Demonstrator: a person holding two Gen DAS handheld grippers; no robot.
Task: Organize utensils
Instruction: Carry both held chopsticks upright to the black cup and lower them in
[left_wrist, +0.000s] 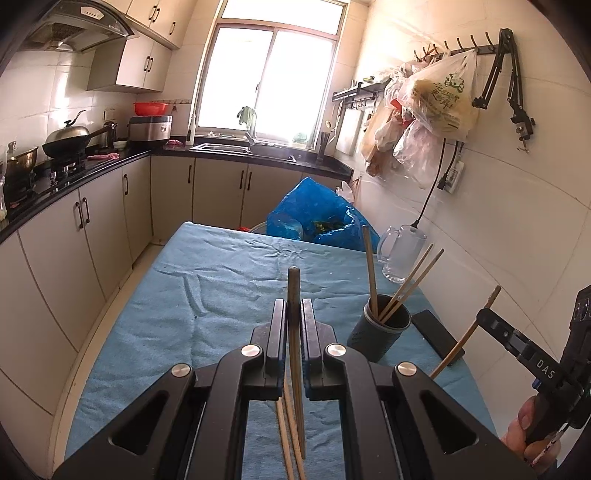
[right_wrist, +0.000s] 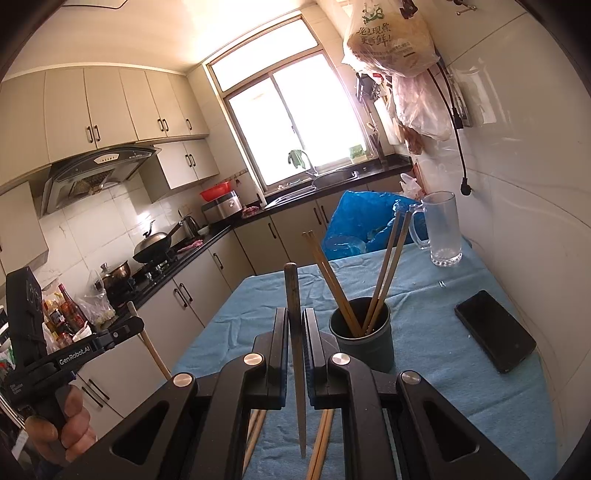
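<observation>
Left gripper (left_wrist: 293, 310): fingers clamped on a dark chopstick (left_wrist: 294, 291) that stands nearly upright between them, its thick end above the fingertips and its thin tip pointing down toward the blue cloth (left_wrist: 207, 280) covering the counter. Right gripper (right_wrist: 295, 317): fingers likewise clamped on a second dark chopstick (right_wrist: 291, 288), held the same way. Beneath each gripper, loose bamboo chopsticks (right_wrist: 320, 450) lie on the cloth. Just beyond the fingertips, slightly to the right, stands a dark cup (right_wrist: 364, 341) holding four bamboo chopsticks that lean against its rim. To the right of the cup lies a black phone (right_wrist: 495, 330), flat on the cloth. Farther back, near the wall, stands a clear glass mug (right_wrist: 441, 229), with a blue plastic bag (right_wrist: 360, 221) behind the counter's far edge.
</observation>
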